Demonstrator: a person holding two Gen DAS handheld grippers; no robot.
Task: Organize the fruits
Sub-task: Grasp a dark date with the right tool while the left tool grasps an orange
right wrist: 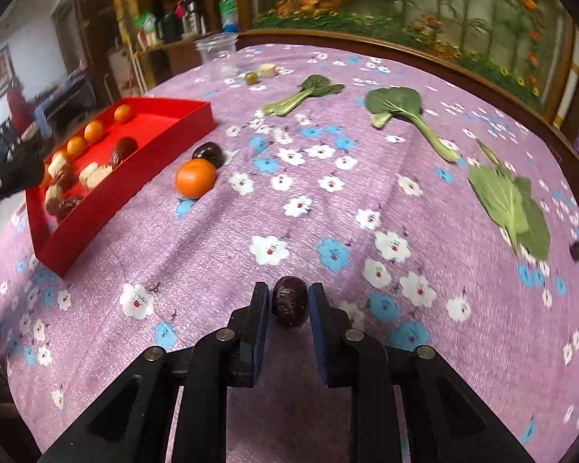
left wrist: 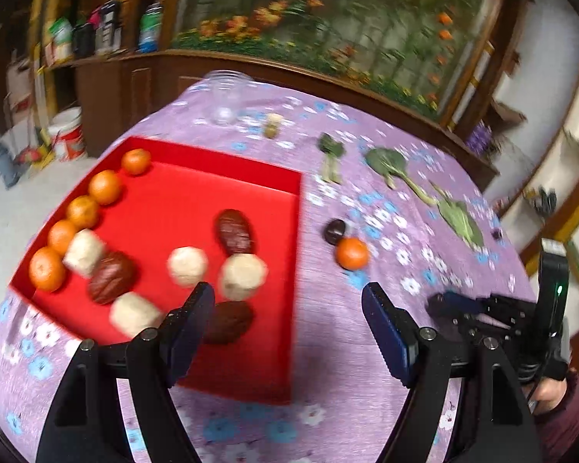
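Motion blur softens the red tray [left wrist: 227, 177], left gripper [left wrist: 287, 297] gaping empty; right gripper [right wrist: 288, 301] pinches a wrinkled dark date [right wrist: 289, 301].

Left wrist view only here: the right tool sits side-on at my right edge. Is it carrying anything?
Observer: Yes. The right tool is shut on a dark wrinkled date, held between its pads.
Operator: Near the clear cup at the far end I see only a blur. What is it?
Observer: Next to the clear cup lie two things side by side: a small green fruit and a pale chunk.
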